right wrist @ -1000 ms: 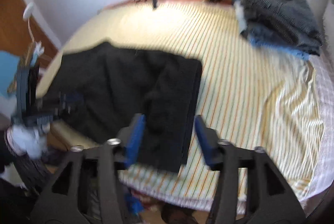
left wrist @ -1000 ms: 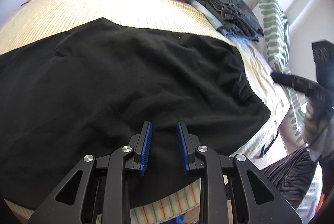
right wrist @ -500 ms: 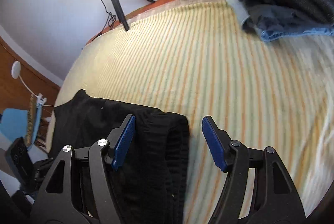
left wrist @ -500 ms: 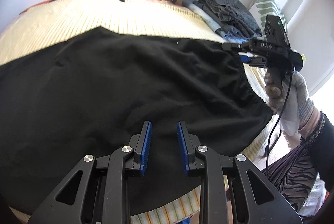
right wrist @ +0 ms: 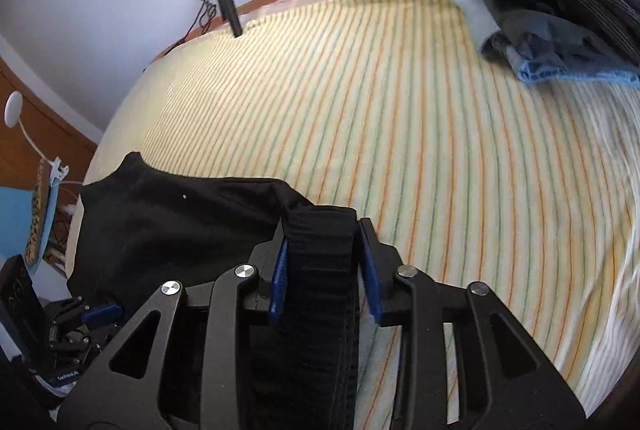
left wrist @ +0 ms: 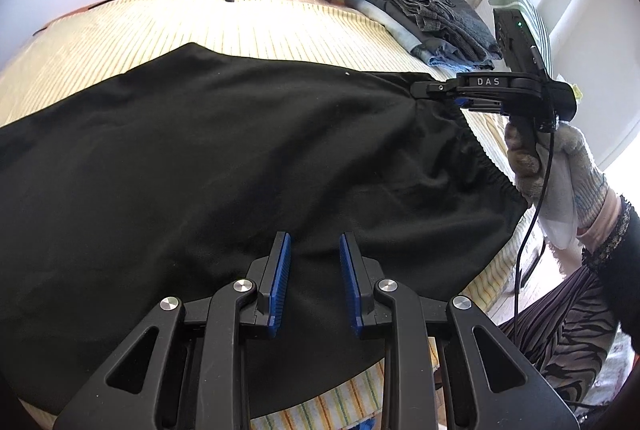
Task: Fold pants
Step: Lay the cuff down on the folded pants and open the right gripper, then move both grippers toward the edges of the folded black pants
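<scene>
The black soft-knit pants (left wrist: 224, 157) lie spread flat across the bed's yellow striped sheet (right wrist: 400, 117), filling most of the left wrist view, with the gathered elastic waistband (right wrist: 320, 254) toward the right of that frame. A second ago the right gripper (right wrist: 325, 262) hovered blurred above the cloth with its blue-padded fingers wide; now it has dropped onto the far corner of the waistband, and its fingers are closing, with the ribbed band bunched between them and both pads looking to touch it. The left gripper (left wrist: 314, 278) has not shifted: its fingers stand narrowly apart over the near hem at lower centre, holding nothing. A stack of folded grey and blue clothes (left wrist: 436, 17) sits upper right. One waist corner looks secured; the fold probably needs the left to grip too.
</scene>
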`<state>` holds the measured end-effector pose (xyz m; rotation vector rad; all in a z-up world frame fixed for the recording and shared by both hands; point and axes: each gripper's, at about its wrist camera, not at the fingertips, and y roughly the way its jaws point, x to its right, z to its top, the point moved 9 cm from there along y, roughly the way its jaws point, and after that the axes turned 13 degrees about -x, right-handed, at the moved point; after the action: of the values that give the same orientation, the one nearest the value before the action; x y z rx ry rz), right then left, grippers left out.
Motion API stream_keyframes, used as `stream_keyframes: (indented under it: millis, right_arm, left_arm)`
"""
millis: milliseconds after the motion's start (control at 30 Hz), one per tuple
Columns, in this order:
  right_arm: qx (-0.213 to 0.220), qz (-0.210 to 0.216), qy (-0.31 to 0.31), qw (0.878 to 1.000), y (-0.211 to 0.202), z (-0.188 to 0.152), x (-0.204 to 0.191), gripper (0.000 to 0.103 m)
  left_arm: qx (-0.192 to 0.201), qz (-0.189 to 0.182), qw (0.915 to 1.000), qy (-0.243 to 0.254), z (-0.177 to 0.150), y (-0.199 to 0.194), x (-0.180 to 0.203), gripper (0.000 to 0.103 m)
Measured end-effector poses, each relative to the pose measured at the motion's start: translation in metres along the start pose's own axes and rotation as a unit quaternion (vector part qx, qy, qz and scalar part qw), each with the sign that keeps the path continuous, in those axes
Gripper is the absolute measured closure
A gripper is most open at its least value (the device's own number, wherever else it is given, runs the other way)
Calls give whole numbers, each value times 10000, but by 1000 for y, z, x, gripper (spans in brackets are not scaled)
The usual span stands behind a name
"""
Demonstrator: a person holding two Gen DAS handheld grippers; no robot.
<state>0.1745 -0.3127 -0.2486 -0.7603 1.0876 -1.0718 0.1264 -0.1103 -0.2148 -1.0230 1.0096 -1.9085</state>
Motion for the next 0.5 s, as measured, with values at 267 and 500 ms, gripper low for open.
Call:
stream_keyframes:
  millis: [267,500]
  right_arm:
    - [380,197,48,9991,-52,-15,-7,59]
    - [667,212,282,9971,-94,-54,8,59]
  left_arm:
    - [73,-37,9998,182,0,-9,8,80]
    - [323,-168,9916,1244,-3,-24,77,59]
